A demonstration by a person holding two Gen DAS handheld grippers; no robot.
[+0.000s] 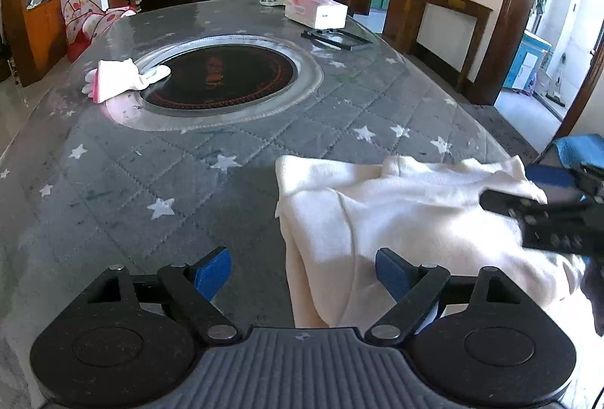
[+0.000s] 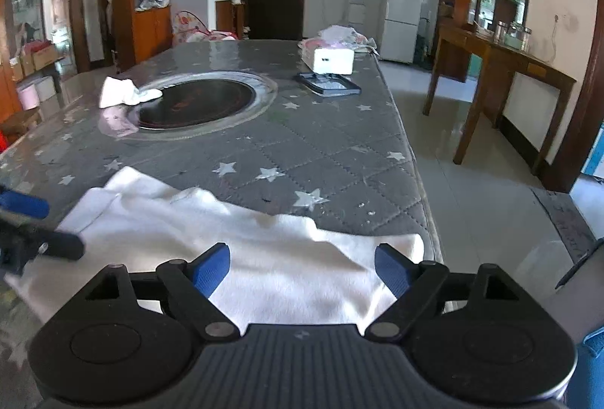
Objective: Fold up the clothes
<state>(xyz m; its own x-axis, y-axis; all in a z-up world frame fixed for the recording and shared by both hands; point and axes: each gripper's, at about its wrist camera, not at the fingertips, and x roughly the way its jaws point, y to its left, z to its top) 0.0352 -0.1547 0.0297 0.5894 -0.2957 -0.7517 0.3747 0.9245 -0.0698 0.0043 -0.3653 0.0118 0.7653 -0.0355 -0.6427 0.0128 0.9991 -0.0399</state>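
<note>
- The cream garment (image 1: 396, 220) lies at the near right corner of the bench (image 1: 188, 175), on the grey star-print cover; from my right wrist view it spreads across the near edge (image 2: 226, 246), one corner reaching almost to the bench's right side.
- I judge the folding partly done: the cloth already lies doubled, with a layered edge showing along its left side and a small ridge of bunched fabric at the far edge. It is no tidy rectangle yet, so at least one more fold and some smoothing seem to be left.
- My left gripper (image 1: 304, 273) has its jaws wide apart with nothing between the pads; it hovers over the garment's left edge.
- My right gripper (image 2: 302, 267) is likewise spread wide and empty, above the garment's near right part.
- Further off: a small white and pink garment (image 1: 120, 79) lies on the rim of the round dark hob (image 1: 222, 79) set into the bench. Whether it too needs folding I cannot tell.
- A tissue box (image 1: 317, 11) and a flat black frame (image 1: 336, 37) sit at the far right end, well apart from my work.
- Nothing blocks the cloth itself; the main risk is its corner so near the bench edge, where a pull could drag it off.
</note>
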